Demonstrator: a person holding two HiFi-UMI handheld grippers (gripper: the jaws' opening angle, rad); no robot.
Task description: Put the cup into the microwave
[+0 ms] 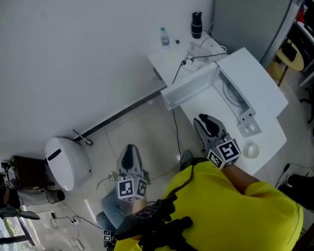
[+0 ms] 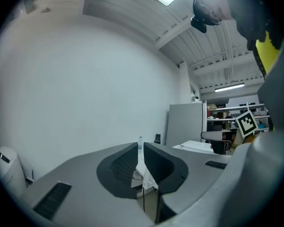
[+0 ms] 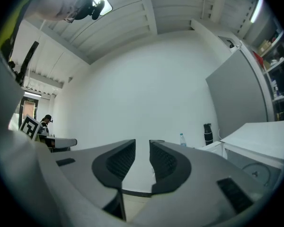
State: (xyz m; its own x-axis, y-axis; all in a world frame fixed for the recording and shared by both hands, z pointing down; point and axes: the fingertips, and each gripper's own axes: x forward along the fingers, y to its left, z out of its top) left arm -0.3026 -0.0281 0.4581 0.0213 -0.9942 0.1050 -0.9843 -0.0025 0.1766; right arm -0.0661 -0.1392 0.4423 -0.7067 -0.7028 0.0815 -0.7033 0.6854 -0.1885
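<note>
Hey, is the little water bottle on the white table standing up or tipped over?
Upright: the water bottle stands cap-up on the white table; the right gripper view shows it vertical too.

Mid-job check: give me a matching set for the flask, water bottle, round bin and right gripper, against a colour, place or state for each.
1 flask
2 water bottle
3 round bin
4 right gripper

A white, on the floor
B jaws slightly apart, nothing between
C black
D clear

Pairs: 1-C; 2-D; 3-A; 4-B

two grippers [image 1: 129,149] [image 1: 204,120], two bottles [image 1: 164,37] [image 1: 197,25]
</note>
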